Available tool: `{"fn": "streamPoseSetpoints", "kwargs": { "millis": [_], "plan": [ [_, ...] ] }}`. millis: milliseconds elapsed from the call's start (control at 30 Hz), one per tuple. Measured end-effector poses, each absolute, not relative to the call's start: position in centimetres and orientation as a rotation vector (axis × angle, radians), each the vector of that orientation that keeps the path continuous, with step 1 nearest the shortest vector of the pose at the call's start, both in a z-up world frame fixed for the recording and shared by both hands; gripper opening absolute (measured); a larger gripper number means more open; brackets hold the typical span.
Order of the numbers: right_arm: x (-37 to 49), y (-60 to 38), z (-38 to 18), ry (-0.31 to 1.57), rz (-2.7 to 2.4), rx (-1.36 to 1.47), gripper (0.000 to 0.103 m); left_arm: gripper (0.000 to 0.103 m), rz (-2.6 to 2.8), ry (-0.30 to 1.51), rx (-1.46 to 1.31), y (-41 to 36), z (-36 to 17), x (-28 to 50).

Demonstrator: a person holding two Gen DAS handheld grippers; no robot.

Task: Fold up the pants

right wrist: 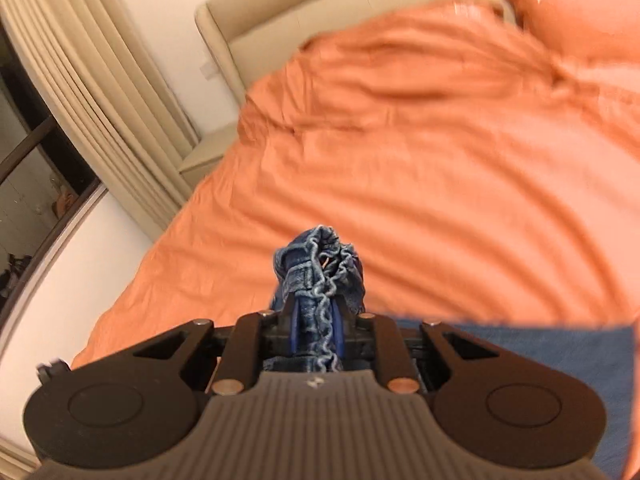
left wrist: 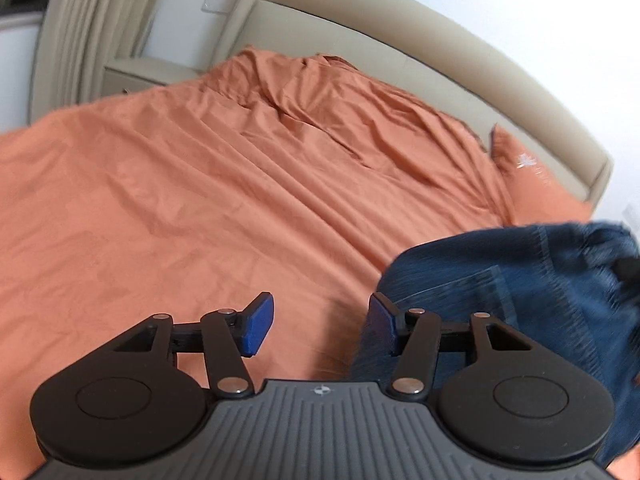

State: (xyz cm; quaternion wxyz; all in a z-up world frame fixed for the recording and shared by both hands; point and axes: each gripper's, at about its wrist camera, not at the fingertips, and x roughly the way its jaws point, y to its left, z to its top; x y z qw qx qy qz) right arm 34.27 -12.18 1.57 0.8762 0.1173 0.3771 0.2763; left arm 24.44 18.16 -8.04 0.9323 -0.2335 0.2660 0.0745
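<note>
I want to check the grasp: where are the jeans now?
The jeans are pinched in the right gripper above the orange bed sheet; in the left wrist view they hang right of the open left gripper.

The left gripper (left wrist: 321,330) hung wide open above the wrinkled orange bedsheet (left wrist: 200,200), nothing between its blue pads (left wrist: 258,326). Blurred blue jeans (left wrist: 520,280) lay bunched just beside its right finger, below the beige headboard (left wrist: 420,60)
</note>
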Motion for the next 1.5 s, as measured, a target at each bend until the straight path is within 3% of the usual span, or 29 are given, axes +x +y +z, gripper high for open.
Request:
{"fn": "streamPoseSetpoints", "kwargs": {
  "millis": [233, 400, 900, 1033, 1200, 1500],
  "plan": [
    [33.5, -19.8, 4.5, 0.752, 0.418, 0.266, 0.012, 0.063, -0.012, 0.565, -0.367, 14.0, -8.1, 25.1],
    [33.7, -26.2, -0.6, 0.815, 0.319, 0.325, 0.011, 0.058, -0.111, 0.611, -0.263, 10.3, -9.1, 25.4],
    [36.8, -33.7, -15.5, 0.973, 0.238, 0.361, 0.008, 0.058, -0.202, 0.747, -0.079, 4.9, -13.5, 28.1],
    [36.6, -34.3, -17.4, 0.98, 0.202, 0.4, 0.013, 0.06, -0.208, 0.763, -0.085, 5.0, -14.0, 28.4],
    [34.9, -34.9, -16.6, 0.937, 0.132, 0.485, 0.027, 0.06, -0.193, 0.755, -0.074, 5.3, -13.2, 27.7],
    [23.4, -34.2, -11.4, 0.685, 0.085, 0.528, 0.026, 0.064, -0.256, 0.777, 0.062, 4.1, -9.0, 22.8]
  ]
}}
